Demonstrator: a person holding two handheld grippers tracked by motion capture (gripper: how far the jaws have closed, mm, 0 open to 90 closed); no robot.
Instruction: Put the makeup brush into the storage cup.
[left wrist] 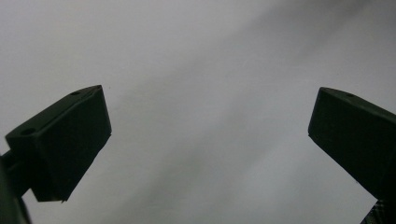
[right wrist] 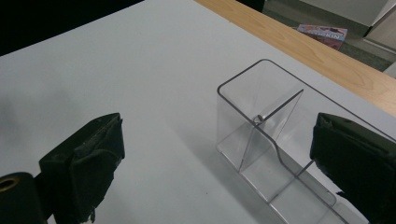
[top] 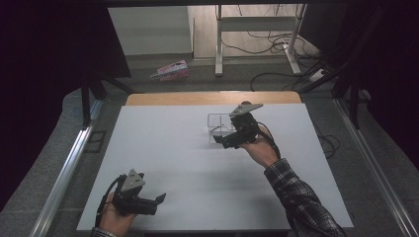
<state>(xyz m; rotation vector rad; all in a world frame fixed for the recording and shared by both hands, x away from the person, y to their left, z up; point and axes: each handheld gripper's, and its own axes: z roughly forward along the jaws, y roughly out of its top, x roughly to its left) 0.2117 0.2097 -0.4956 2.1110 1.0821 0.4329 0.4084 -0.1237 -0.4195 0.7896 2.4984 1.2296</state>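
1. The right gripper [top: 223,141] is held with its jaws spread wide and nothing is clamped between them; in the right gripper view, one jaw is seen over bare tabletop and the other right at the long wall of the clear box [right wrist: 275,144].
2. Whether that jaw is touching the wall or just beside it cannot be told, so a grip is judged as not yet made.
3. The left gripper [top: 159,200] is held low near the front left corner of the table [top: 163,148], jaws parted and empty, with plain white tabletop seen between them in its own view.
4. The clear box [top: 221,127] is found standing on the white surface toward the far edge, a little right of centre, with dividers inside and nothing in its compartments.
5. Progress is judged early: the approach is made, the box is unlifted, and the closing, lifting and placing are all left.
6. Beyond the far edge, a pink packet [top: 170,70] is seen lying on the floor.
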